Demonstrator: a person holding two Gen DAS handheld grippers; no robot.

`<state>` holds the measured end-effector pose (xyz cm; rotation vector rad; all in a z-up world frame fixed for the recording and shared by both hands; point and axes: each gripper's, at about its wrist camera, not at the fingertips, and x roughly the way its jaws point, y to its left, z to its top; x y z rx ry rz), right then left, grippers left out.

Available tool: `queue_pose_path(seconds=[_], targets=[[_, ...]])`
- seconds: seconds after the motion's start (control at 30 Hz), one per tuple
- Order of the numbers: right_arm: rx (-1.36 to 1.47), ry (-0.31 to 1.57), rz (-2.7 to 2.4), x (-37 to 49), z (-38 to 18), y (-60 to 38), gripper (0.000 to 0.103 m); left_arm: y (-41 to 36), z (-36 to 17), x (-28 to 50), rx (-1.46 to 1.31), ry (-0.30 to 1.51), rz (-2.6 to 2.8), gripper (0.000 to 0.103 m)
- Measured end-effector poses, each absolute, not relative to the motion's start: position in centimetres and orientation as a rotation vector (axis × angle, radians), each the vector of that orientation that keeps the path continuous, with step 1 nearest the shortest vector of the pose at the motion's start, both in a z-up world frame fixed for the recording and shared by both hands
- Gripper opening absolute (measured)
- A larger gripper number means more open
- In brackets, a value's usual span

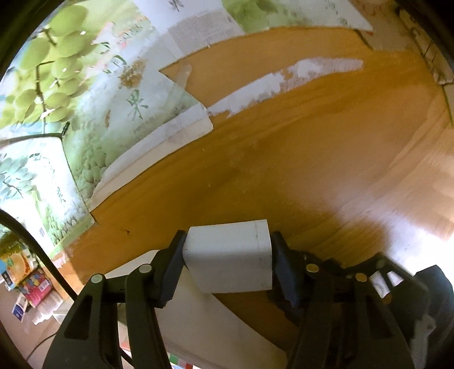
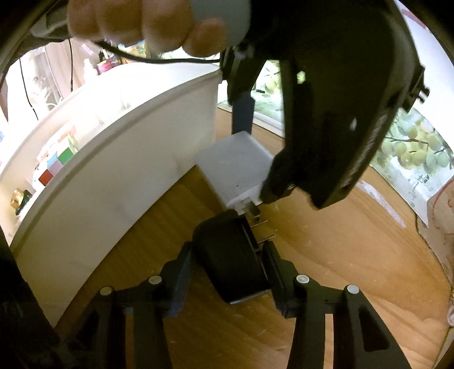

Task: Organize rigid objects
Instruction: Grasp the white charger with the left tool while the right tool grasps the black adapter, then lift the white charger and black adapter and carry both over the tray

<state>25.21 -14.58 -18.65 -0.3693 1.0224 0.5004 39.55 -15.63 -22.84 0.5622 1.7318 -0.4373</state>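
My left gripper (image 1: 228, 252) is shut on a white plug adapter (image 1: 229, 255), with a pad pressed against each side of it. In the right wrist view the same white adapter (image 2: 235, 167) sits low over the wooden table (image 2: 340, 255), its metal prongs (image 2: 255, 215) pointing towards the camera. The left gripper (image 2: 255, 156) comes down on it from above, held by a person's hand (image 2: 147, 22). Just below, my right gripper (image 2: 228, 261) is shut on a black plug adapter (image 2: 229, 261) lying on the table, its prongs near the white one's.
A white storage box (image 2: 113, 170) stands along the left, with coloured blocks (image 2: 56, 164) inside. Grape-print paper sheets (image 1: 85, 99) cover the table's far-left side. A cardboard box (image 2: 442, 221) sits at the right edge. A black cable (image 2: 159, 59) hangs across the top.
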Motion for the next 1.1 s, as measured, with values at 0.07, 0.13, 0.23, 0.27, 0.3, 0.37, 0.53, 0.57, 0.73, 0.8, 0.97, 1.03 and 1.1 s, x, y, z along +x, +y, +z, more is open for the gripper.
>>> queue_pose_path(seconds=[0.07,0.13,0.23,0.27,0.3,0.37,0.53,0.57,0.73,0.8,0.97,1.03,1.1], targets=[[-0.379,1.029,0.501,25.0,-18.6,-14.3,0.042,-15.4,-22.1,39.8,0.534,1.72,-0.438,0.061],[-0.375,1.045,0.49,25.0,-18.5,-14.1,0.042,-14.9,-21.3,39.9,0.502,1.712,-0.44,0.06],[-0.363,1.07,0.479,24.8,-18.4,-14.1,0.042,-14.2,-20.2,40.0,0.459,1.706,-0.451,0.059],[-0.362,1.078,0.48,24.6,-18.3,-14.0,0.042,-14.0,-19.9,40.1,0.448,1.698,-0.448,0.059],[-0.359,1.085,0.479,24.4,-18.2,-13.9,0.042,-13.9,-19.5,40.0,0.44,1.693,-0.445,0.059],[-0.352,1.104,0.48,23.8,-18.2,-13.8,0.042,-13.4,-19.0,40.1,0.413,1.689,-0.448,0.059],[-0.311,1.17,0.444,22.2,-17.9,-14.3,0.042,-12.5,-17.6,39.4,0.365,1.67,-0.465,0.059],[-0.3,1.182,0.436,22.0,-17.9,-14.4,0.042,-12.0,-17.5,39.6,0.353,1.667,-0.472,0.059],[-0.21,1.274,0.337,20.5,-17.7,-15.7,0.042,-11.1,-15.7,38.7,0.318,1.635,-0.504,0.059],[-0.169,1.317,0.278,19.9,-17.8,-16.6,0.042,-10.8,-15.1,38.2,0.308,1.622,-0.518,0.059],[-0.072,1.381,0.189,19.0,-17.6,-18.4,0.042,-10.8,-12.6,35.6,0.286,1.588,-0.543,0.059],[-0.037,1.397,0.168,18.4,-17.6,-19.0,0.042,-9.8,-12.0,34.3,0.274,1.572,-0.549,0.059],[-0.011,1.4,0.155,17.8,-17.3,-19.4,0.042,-9.9,-10.6,32.7,0.269,1.555,-0.548,0.059]])
